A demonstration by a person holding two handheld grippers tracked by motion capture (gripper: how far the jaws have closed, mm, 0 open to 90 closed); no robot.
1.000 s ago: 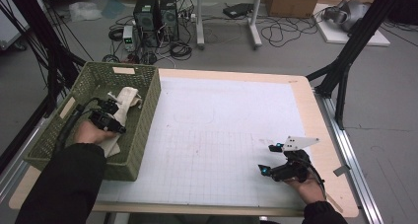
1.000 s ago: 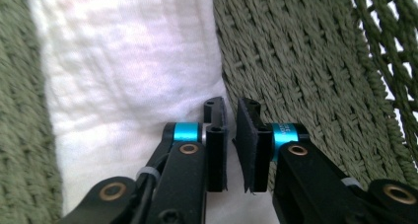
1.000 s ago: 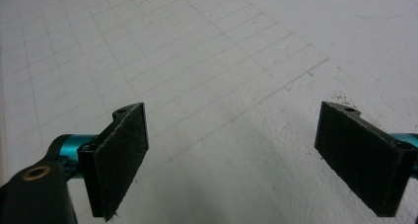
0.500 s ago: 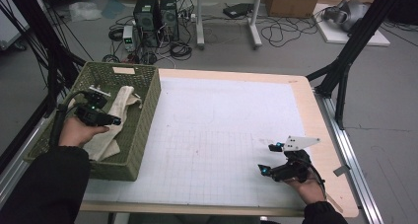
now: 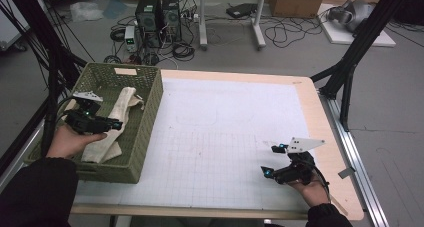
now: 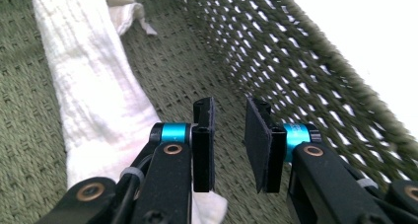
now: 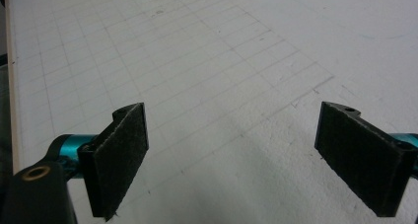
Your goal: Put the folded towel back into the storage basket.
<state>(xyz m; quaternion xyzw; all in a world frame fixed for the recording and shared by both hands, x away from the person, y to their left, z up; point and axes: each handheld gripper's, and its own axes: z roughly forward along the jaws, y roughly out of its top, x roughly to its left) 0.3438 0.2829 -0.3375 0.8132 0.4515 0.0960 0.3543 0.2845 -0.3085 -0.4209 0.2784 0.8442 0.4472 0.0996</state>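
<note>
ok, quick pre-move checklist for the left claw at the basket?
1. Left claw free of the cream-white woven cloth: ok; jaws just opened, nothing between them.
2. Cloth fully inside the olive-green woven plastic basket: ok.
3. Cloth lying flat: not ok, rumpled lengthwise.
4. Left claw clear of the basket wall: ok.
5. Right claw open, empty over the white gridded mat: ok.

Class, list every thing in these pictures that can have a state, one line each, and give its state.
White cloth: lying loose and rumpled in the basket, held by nothing.
Green basket: upright at the table's left edge, holding the cloth.
Left claw: jaws have just been opening, a narrow gap, nothing between them, above the basket floor beside the cloth.
Right claw: wide open, holding nothing, over the gridded mat.
</note>
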